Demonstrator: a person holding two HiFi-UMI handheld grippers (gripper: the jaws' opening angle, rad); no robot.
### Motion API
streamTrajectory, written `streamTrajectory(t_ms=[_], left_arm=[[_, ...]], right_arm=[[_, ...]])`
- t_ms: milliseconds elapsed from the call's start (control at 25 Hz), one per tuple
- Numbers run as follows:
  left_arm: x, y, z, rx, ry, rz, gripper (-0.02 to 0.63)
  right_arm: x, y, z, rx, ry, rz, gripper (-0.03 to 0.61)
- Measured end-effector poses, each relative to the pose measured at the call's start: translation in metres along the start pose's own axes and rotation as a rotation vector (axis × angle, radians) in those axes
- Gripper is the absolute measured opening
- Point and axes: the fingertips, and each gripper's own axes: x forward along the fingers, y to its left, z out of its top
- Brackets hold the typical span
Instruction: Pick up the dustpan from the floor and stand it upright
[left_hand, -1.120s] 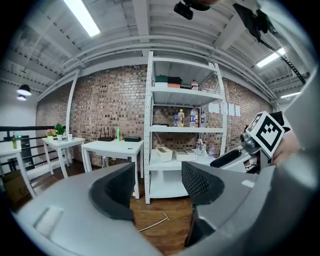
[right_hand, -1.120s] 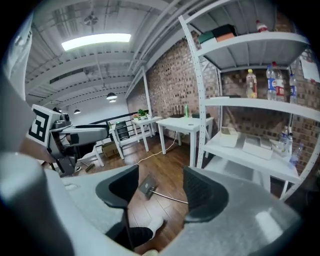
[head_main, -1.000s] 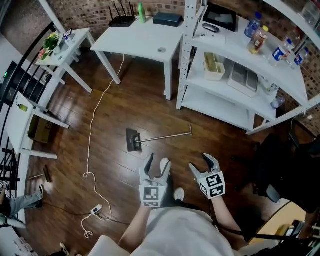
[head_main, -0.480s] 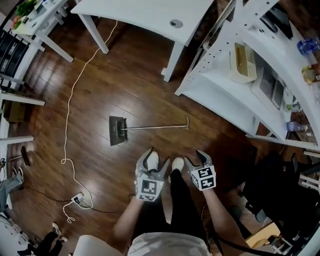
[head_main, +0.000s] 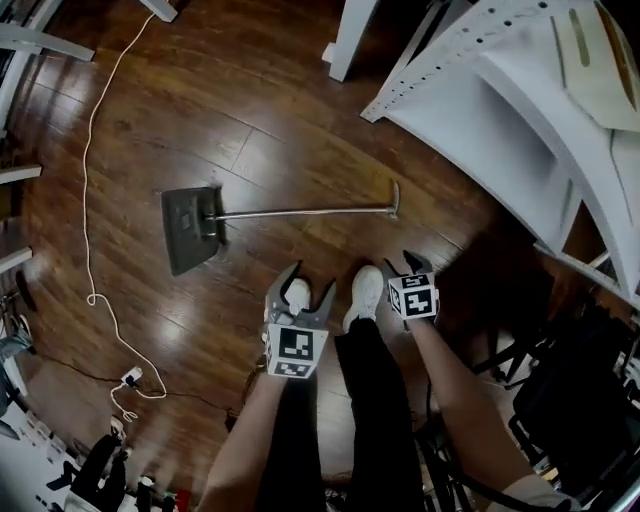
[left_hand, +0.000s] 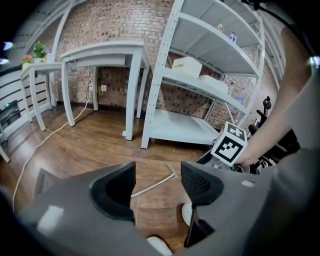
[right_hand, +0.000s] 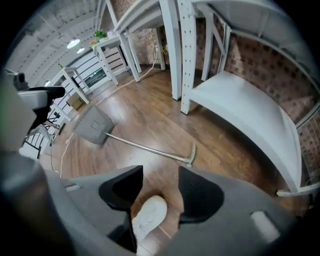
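The dustpan lies flat on the wooden floor: a dark pan (head_main: 187, 228) at the left and a long metal handle (head_main: 300, 212) running right to a short crossbar. Both grippers hang low over the floor, on the near side of the handle and apart from it. My left gripper (head_main: 305, 285) is open; in its own view the handle (left_hand: 150, 185) shows beyond the gap of the left gripper (left_hand: 157, 185). My right gripper (head_main: 405, 265) is open with its jaws closing on nothing. In the right gripper view (right_hand: 160, 187) the pan (right_hand: 92, 125) and handle (right_hand: 150, 148) lie ahead.
The person's white shoes (head_main: 365, 290) stand just under the grippers. A white shelf unit (head_main: 520, 110) fills the upper right and a white table leg (head_main: 350, 35) stands beyond the handle. A white cable (head_main: 95, 150) runs down the left to a power strip (head_main: 130, 377).
Both grippers have dropped toward the floor and the head has bent lower, so the dustpan looks larger. The dustpan has not moved. The right jaws stand narrower.
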Motion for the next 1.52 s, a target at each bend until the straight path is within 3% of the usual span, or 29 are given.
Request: streamTrajectory(t_ms=[160, 400, 600, 720, 760, 920, 1120, 1520], left_arm=[[0.076, 0.006, -0.051, 0.019, 0.056, -0.038, 0.295], [0.156, 0.022, -0.097, 0.091, 0.071, -0.093, 0.293], [0.19, 0.037, -0.105, 0.084, 0.067, -0.084, 0.293], [0.188, 0.041, -0.101, 0.082, 0.062, -0.074, 0.291], [0.185, 0.042, -0.099, 0.083, 0.064, -0.071, 0.291], [0.161, 0.045, -0.078, 0.063, 0.063, -0.051, 0.29], [0.091, 0.015, -0.023, 0.013, 0.036, -0.033, 0.288], [-0.055, -0.03, 0.092, -0.037, -0.064, -0.044, 0.279]], right_arm=[[0.094, -0.054, -0.026, 0.046, 0.051, -0.059, 0.204], [0.199, -0.109, -0.049, 0.054, 0.114, -0.112, 0.199], [0.238, -0.129, -0.053, 0.069, 0.133, -0.145, 0.164], [0.24, -0.131, -0.049, 0.057, 0.119, -0.144, 0.081], [0.235, -0.131, -0.046, 0.061, 0.118, -0.148, 0.081], [0.184, -0.124, -0.019, 0.096, 0.085, -0.182, 0.078], [0.067, -0.109, 0.011, 0.117, 0.035, -0.224, 0.077], [-0.2, -0.115, 0.063, 0.061, 0.015, -0.542, 0.074]])
